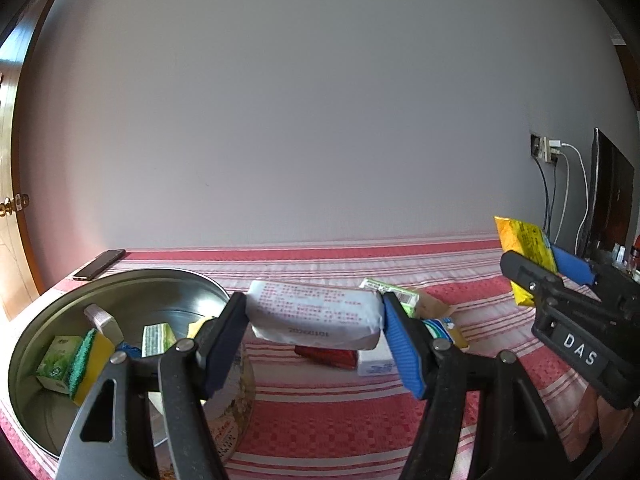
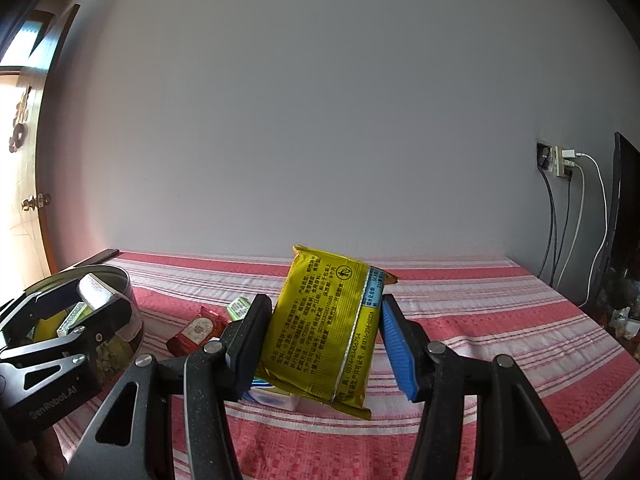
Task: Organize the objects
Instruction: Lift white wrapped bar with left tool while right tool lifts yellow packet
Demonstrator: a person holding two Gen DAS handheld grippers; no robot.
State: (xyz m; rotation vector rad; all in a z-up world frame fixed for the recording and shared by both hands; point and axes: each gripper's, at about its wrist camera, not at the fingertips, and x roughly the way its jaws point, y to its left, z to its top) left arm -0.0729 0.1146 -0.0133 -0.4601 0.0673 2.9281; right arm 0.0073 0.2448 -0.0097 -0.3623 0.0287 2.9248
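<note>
My left gripper (image 1: 314,316) is shut on a white packet (image 1: 314,314) with red print, held above the red striped cloth just right of a round metal tin (image 1: 132,292). The tin holds a green box, a sponge and other small packs. My right gripper (image 2: 320,338) is shut on a yellow snack packet (image 2: 326,328), lifted over the cloth; it also shows in the left wrist view (image 1: 524,256). A red sachet (image 2: 196,330), a green-white pack (image 2: 239,307) and a white-blue box (image 1: 374,362) lie on the cloth below.
The tin (image 2: 132,300) sits at the left of the table. A phone (image 1: 99,265) lies at the back left corner. A wall socket with cables (image 2: 560,160) and a dark screen (image 2: 628,216) are at the right. A door (image 1: 12,200) is at the left.
</note>
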